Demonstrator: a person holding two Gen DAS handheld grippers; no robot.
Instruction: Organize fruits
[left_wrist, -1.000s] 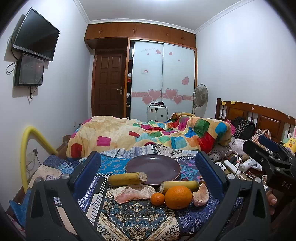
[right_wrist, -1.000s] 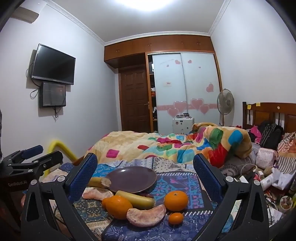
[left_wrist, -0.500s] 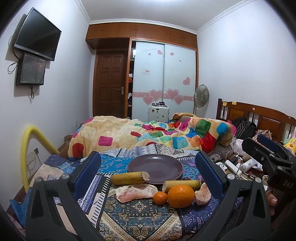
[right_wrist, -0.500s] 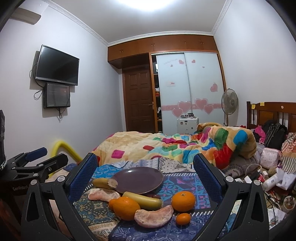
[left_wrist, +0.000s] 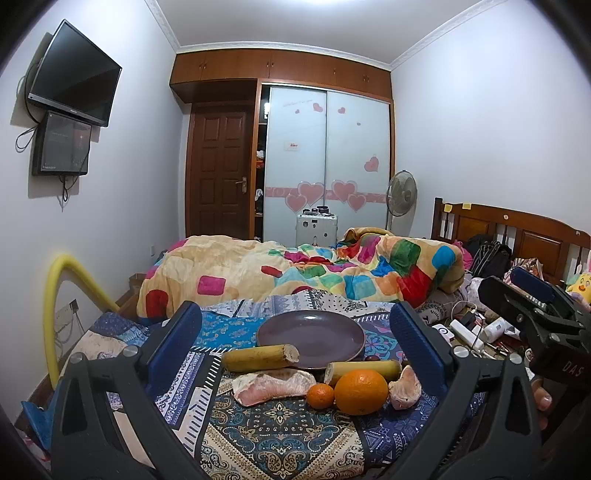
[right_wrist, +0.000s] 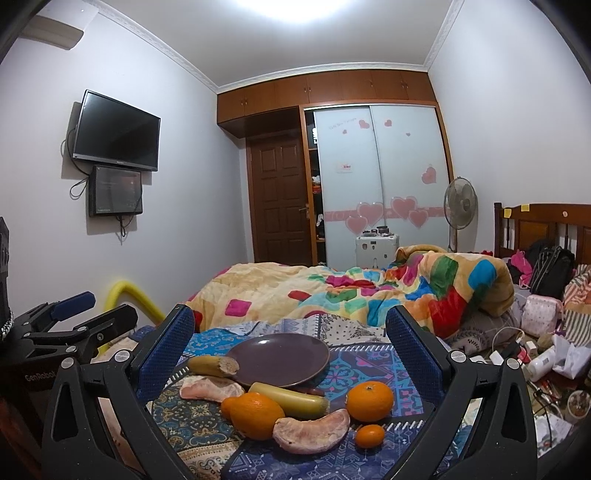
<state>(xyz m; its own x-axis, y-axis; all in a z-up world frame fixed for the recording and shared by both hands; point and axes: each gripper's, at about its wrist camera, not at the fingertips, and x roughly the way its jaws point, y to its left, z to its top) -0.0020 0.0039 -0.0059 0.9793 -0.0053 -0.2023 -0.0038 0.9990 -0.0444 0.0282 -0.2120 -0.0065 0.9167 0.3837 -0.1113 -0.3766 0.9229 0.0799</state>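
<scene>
On the patterned cloth (left_wrist: 280, 435) in the lower middle of both views, the fruit lies loose around an empty purple plate (left_wrist: 310, 334), which suggests the sorting has not begun and the plate is meant to receive it. The left gripper (left_wrist: 295, 332) hangs low with its blue fingers (left_wrist: 177, 343) spread wide, the whole spread of fruit framed between them and nothing pinched. The right gripper (right_wrist: 290, 339) is equally wide apart and empty, aimed at the same pile from the other side. Both look poised to choose a first piece.

In the right view I count 2 banana pieces (right_wrist: 214, 365) with broken ends against the plate's near rim, 2 pink pomelo wedges (right_wrist: 312, 432), 2 big oranges (right_wrist: 369, 400) and 1 small orange (right_wrist: 369, 435) at the lower centre. A dark reddish thing peeks from under the plate's near edge beside the longer banana piece (right_wrist: 288, 400); I cannot tell what it is.

From the left view, the second big orange is hidden, probably behind the near orange (left_wrist: 361, 391) or the right-hand finger. A second small orange (left_wrist: 320, 396) sits touching it there, mostly covered in the right view. The cloth's front edge is cut off by the gripper frames, and the clutter (right_wrist: 535, 362) at the right edge is too jumbled to name.
</scene>
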